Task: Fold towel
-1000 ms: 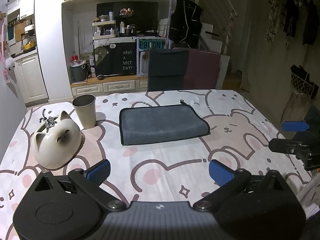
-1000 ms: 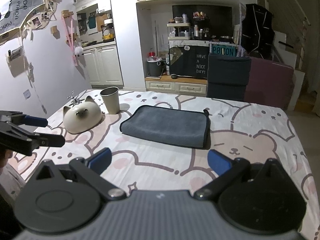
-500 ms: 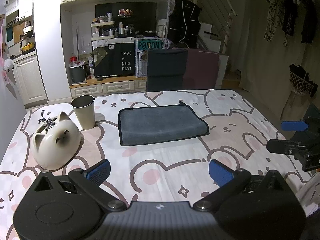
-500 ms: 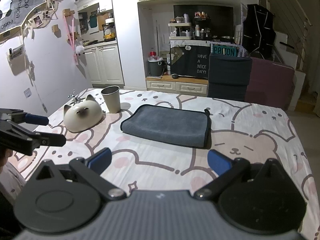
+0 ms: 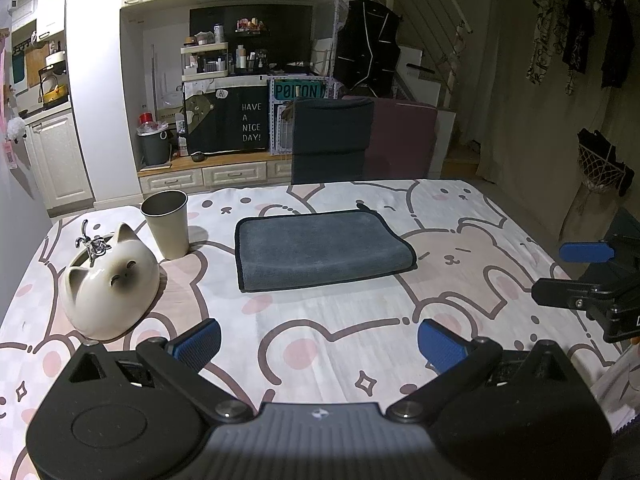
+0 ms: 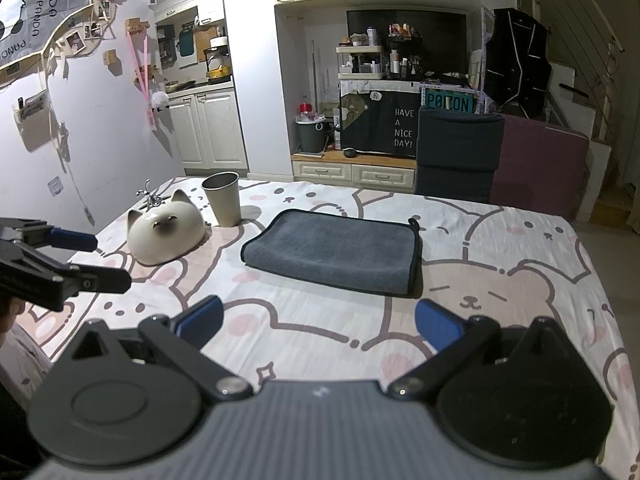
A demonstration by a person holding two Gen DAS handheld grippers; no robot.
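A grey towel point(image 5: 320, 250) with a dark hem lies folded flat in the middle of the table; it also shows in the right wrist view point(image 6: 336, 250). My left gripper point(image 5: 318, 344) is open and empty, held above the near table edge, short of the towel. My right gripper point(image 6: 318, 326) is open and empty, also well short of the towel. Each gripper shows in the other's view: the right one at the right edge point(image 5: 576, 276), the left one at the left edge point(image 6: 88, 260).
A white cat-shaped ceramic bowl point(image 5: 110, 280) and a beige cup point(image 5: 166, 224) stand left of the towel on the bear-print tablecloth point(image 5: 460, 248). A dark chair point(image 5: 330, 140) stands behind the table's far edge.
Both grippers have drifted slightly, staying open and away from the towel. The towel has not moved.
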